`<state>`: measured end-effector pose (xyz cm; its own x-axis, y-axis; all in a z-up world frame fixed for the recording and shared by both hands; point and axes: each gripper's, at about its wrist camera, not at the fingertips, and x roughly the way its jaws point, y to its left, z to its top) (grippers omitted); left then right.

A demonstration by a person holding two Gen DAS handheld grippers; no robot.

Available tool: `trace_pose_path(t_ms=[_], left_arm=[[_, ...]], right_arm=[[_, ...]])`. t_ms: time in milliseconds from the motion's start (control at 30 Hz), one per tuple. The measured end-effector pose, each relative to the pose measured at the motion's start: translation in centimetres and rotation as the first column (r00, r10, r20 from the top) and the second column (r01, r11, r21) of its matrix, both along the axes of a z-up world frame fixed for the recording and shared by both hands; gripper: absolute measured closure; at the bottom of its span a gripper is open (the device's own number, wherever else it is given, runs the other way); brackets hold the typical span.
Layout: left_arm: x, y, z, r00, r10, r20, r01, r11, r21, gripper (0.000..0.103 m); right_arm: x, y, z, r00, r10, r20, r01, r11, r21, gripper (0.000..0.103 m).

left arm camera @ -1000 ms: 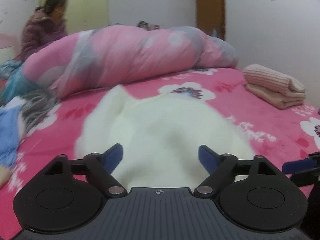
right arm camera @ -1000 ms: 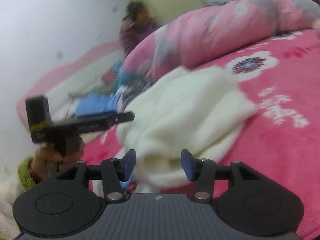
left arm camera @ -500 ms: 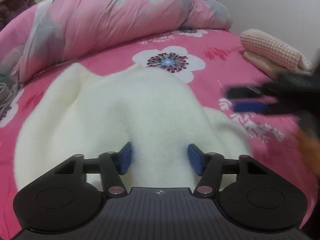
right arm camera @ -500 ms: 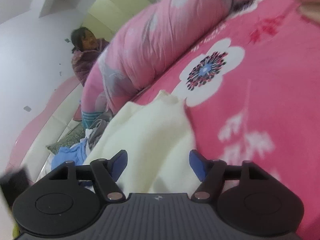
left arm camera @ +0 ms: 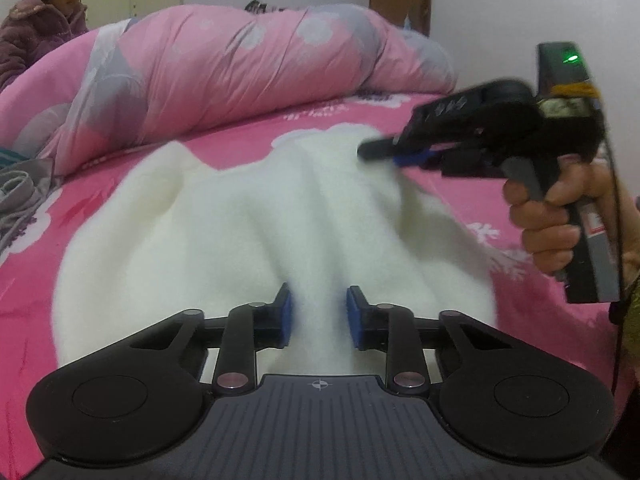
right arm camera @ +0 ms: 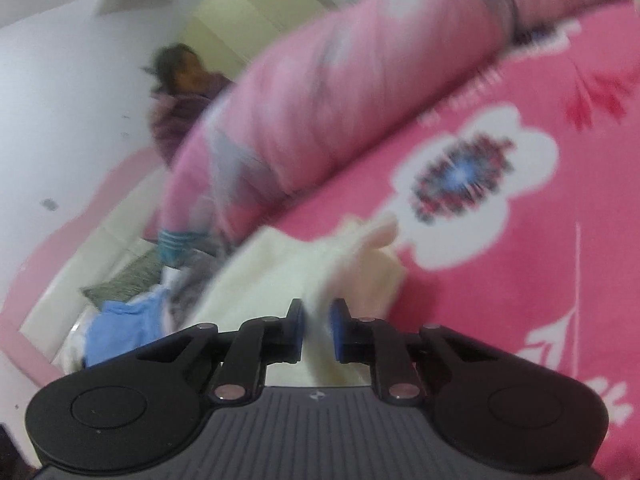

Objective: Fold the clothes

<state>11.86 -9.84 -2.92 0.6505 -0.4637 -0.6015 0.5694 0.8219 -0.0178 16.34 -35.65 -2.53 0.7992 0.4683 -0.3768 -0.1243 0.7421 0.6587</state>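
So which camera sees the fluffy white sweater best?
The left wrist view: the white sweater spreads sharp across the pink bed, with both grippers closing on it. The right wrist view is blurry and shows only one corner between the closing right gripper.

Fleece garment (left arm camera: 256, 216) — soft, fuzzy, matt

No legible text anywhere.
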Motion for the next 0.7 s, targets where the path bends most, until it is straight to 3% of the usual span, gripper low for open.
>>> trace_pose_path(t_ms=[167,333,533,700], left_arm=[[-2.0,3.2,-0.4,1.0,-0.01,-0.005,0.01,0.996,-0.083,0.079],[-4.9,9.4,0.5,0.994,0.103,-0.024,-0.106,0.972,-0.209,0.076],[-7.4,18.1,2.7,0.952,0.305,-0.035,-0.299,0.892,-0.339,0.07],[-7.9,21.3,4.5,0.941,0.335,-0.036,-0.319,0.849,-0.421,0.051]], right_arm=[[-3.4,3.8,3.7,0.987,0.123,0.106,-0.124,0.992,-0.001,0.088],[-6.5,9.9,5.7,0.936,0.314,0.159,-0.305,0.949,-0.078,0.088],[-9.5,18.4,5.4,0.837,0.536,0.11,-0.509,0.837,-0.201,0.088],[-12.9,24.4,2.5,0.757,0.653,0.017,-0.619,0.726,-0.299,0.088]])
